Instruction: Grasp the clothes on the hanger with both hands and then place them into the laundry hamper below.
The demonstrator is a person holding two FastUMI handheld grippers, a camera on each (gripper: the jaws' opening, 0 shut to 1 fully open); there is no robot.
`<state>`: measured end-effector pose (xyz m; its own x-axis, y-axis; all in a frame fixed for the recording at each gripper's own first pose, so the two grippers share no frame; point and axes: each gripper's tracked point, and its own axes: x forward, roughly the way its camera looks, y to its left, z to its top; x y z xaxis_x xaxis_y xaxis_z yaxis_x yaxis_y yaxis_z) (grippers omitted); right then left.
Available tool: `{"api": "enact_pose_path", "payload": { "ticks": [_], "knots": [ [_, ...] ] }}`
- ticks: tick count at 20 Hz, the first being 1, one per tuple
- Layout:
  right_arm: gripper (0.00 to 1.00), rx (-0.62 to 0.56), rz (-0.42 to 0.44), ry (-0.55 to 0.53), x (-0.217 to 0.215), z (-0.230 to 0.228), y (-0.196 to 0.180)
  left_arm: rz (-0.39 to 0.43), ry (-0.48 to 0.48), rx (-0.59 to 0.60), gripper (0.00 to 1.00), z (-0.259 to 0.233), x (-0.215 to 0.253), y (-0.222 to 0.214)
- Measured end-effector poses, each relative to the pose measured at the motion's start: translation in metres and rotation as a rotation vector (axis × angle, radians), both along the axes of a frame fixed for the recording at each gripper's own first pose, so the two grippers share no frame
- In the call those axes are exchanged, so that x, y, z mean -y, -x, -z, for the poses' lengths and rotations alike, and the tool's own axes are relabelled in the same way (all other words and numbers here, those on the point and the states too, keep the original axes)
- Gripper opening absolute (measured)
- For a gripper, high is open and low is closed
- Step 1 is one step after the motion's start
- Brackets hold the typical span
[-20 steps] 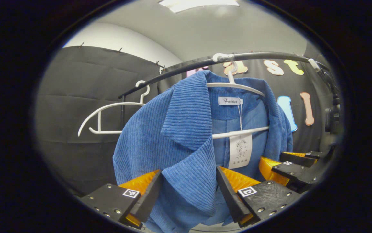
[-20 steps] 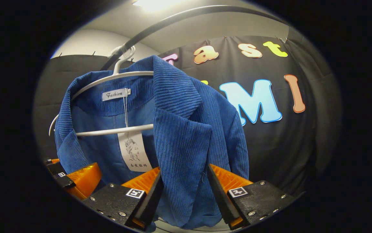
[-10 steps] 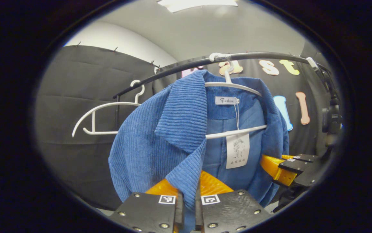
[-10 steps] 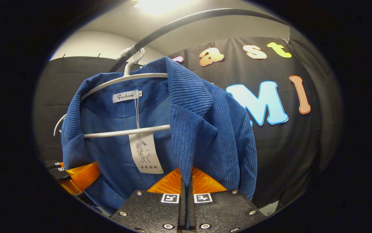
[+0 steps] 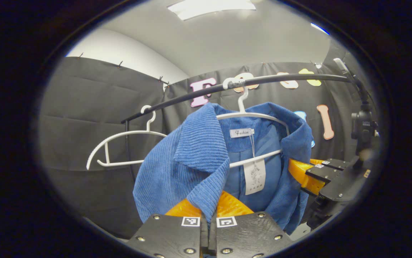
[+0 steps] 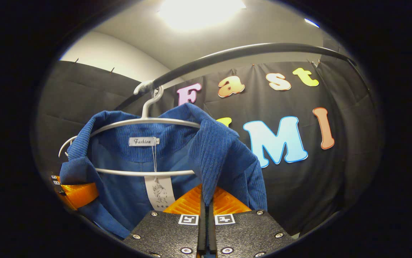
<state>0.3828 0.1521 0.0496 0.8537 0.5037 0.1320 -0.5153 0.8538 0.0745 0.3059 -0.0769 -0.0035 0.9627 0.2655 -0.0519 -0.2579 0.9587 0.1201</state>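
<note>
A blue corduroy jacket (image 5: 188,161) hangs on a white hanger (image 5: 252,115) from a black rail (image 5: 281,77). In the left gripper view, my left gripper (image 5: 209,211) is shut on the jacket's front lapel edge. My right gripper (image 5: 308,175) shows at the jacket's far lapel. In the right gripper view, the jacket (image 6: 223,157) still sits on its hanger (image 6: 148,121), and my right gripper (image 6: 206,204) is shut on the lapel edge. The left gripper (image 6: 76,193) shows at the lower left, at the other lapel. A paper tag (image 6: 159,191) dangles inside the collar.
An empty white hanger (image 5: 123,138) hangs on the rail to the left of the jacket. A black stand with a clamp (image 5: 361,123) rises at the right end of the rail. The rail (image 6: 234,53) arcs overhead in the right gripper view.
Both grippers went from open around the lapels to shut on them. Since then the jacket sits lower in both views and its lapels are pulled out from the hanger.
</note>
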Motion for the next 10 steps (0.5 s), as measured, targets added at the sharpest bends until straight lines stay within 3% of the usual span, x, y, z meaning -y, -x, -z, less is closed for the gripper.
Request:
{"api": "enact_pose_path", "payload": {
  "ticks": [9, 10],
  "knots": [
    [0.02, 0.100, 0.060, -0.051, 0.021, -0.053, -0.002, 0.005, 0.007, 0.061, 0.07, -0.048, -0.023, 0.026],
    [0.02, 0.105, 0.066, -0.050, 0.023, -0.056, -0.004, 0.005, 0.009, 0.063, 0.02, -0.052, -0.026, 0.027]
  ]
}}
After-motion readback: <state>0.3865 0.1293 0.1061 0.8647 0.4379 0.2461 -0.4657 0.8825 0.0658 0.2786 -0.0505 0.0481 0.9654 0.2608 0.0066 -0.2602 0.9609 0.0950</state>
